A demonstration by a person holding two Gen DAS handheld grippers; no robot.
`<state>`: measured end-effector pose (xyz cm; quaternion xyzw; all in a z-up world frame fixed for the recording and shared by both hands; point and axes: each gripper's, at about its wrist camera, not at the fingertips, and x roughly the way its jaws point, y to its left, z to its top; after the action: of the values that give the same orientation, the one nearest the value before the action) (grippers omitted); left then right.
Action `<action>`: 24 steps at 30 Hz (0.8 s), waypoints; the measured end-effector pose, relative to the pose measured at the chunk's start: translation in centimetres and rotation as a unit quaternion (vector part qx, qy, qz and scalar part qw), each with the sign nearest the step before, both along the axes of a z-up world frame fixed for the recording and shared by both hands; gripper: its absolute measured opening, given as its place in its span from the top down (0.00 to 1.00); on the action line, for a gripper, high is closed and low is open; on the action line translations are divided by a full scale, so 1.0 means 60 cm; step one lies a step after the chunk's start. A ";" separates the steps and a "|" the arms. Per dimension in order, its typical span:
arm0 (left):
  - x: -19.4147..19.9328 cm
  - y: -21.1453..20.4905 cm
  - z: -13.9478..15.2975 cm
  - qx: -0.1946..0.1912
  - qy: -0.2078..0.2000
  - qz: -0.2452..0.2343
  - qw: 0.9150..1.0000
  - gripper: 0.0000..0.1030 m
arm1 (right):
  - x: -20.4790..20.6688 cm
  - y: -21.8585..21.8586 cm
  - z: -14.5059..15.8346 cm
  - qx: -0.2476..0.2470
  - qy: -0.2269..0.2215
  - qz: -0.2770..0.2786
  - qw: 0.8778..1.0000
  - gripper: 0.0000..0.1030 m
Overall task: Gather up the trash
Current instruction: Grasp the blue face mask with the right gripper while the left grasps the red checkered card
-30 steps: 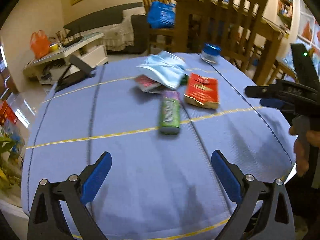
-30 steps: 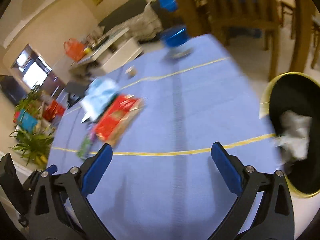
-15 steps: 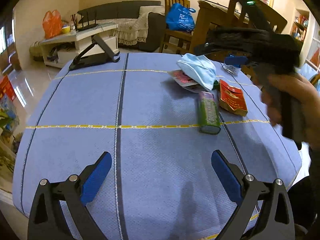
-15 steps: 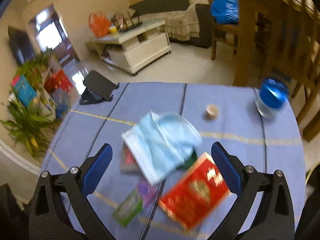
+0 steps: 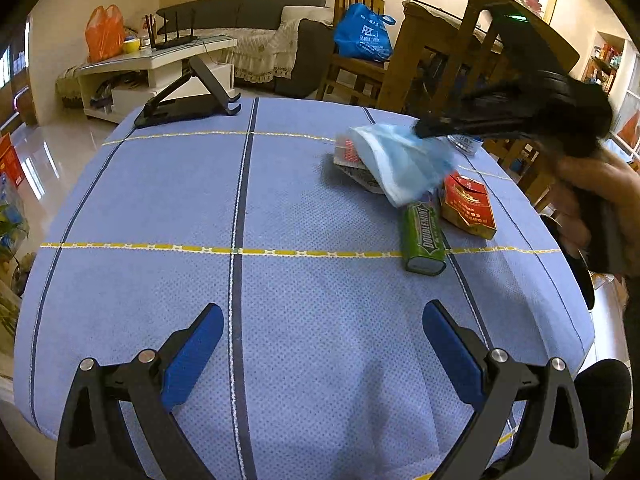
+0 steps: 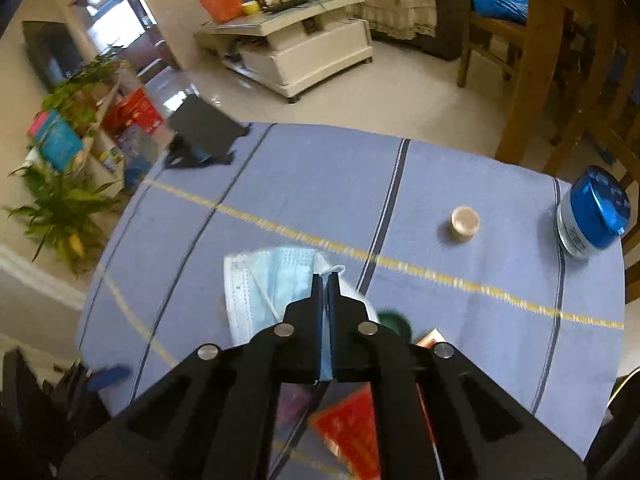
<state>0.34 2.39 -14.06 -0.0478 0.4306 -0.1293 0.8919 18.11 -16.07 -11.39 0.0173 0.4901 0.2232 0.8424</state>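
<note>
A light blue face mask [image 5: 402,164] hangs from my right gripper [image 6: 325,280], which is shut on it just above the blue tablecloth [image 5: 240,208]; the mask also shows in the right wrist view [image 6: 272,284]. Under it lie a red-and-white wrapper [image 5: 348,156], a green gum pack [image 5: 423,236] and a red cigarette box [image 5: 468,204]. My left gripper [image 5: 320,344] is open and empty over the near part of the table.
A black phone stand [image 5: 188,100] sits at the far left edge. A blue-lidded jar [image 6: 592,212] and a small round cap [image 6: 465,222] stand at the far right. Wooden chairs [image 5: 440,64] are behind the table.
My right gripper came down over the pile and closed on the face mask, lifting its edge. My left gripper stayed open and nearly still.
</note>
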 end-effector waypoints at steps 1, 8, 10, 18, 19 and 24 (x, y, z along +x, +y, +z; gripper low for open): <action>0.000 0.000 -0.001 0.001 0.000 0.002 1.000 0.06 | -0.019 -0.009 0.009 0.014 0.000 0.000 1.000 0.97; 0.005 -0.010 -0.008 0.014 0.005 0.002 1.000 0.07 | -0.133 -0.139 0.057 0.160 -0.011 -0.041 0.986 0.97; 0.004 -0.018 -0.011 0.020 0.006 -0.001 1.000 0.06 | -0.159 -0.185 0.058 0.177 -0.014 -0.064 0.982 0.98; 0.040 -0.050 0.008 0.007 0.023 -0.009 1.000 0.06 | -0.226 -0.342 0.015 0.203 -0.015 -0.150 0.968 0.98; 0.056 -0.055 0.014 -0.004 0.029 -0.004 1.000 0.06 | -0.234 -0.359 0.009 0.207 -0.017 -0.157 0.965 0.97; 0.162 -0.091 0.036 -0.051 0.072 0.047 0.995 0.07 | -0.245 -0.400 -0.025 0.232 -0.021 -0.177 0.956 0.97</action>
<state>10.08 -3.07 -11.92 -0.1223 0.4840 -0.1054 0.8600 3.38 -40.10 -12.86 0.2937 0.3961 0.1783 0.8515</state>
